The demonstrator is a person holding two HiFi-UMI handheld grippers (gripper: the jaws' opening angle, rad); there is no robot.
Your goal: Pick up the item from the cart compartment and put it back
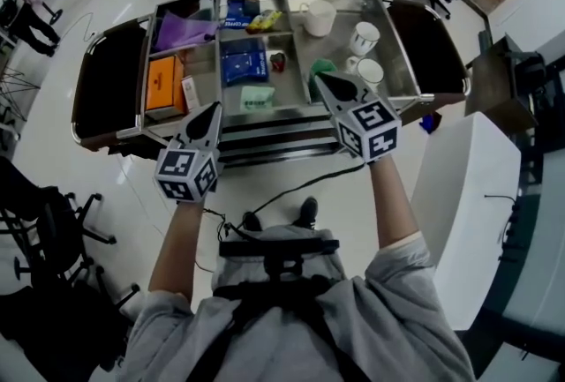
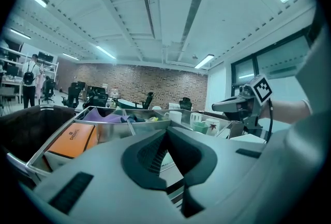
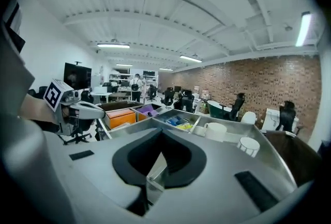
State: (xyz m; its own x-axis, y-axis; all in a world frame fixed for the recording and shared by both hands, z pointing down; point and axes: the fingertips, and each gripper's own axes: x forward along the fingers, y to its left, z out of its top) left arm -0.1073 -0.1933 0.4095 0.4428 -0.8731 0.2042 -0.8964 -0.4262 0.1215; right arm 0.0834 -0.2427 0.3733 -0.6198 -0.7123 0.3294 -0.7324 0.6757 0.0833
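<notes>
Head view recorded the left gripper (image 1: 214, 110) and right gripper (image 1: 323, 80) over the near edge of the cart (image 1: 265, 116), both jaws closed together, holding nothing.

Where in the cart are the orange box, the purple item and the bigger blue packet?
orange box (image 1: 164, 82): head view, middle of its top face.
purple item (image 1: 184, 29): head view, middle of its upper side.
bigger blue packet (image 1: 244, 65): head view, middle of its front.

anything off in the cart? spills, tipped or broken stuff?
Nothing stands out. The mugs stand upright, the orange box lies flat in its compartment of the cart, and no spill or damage shows from the head view.
</notes>
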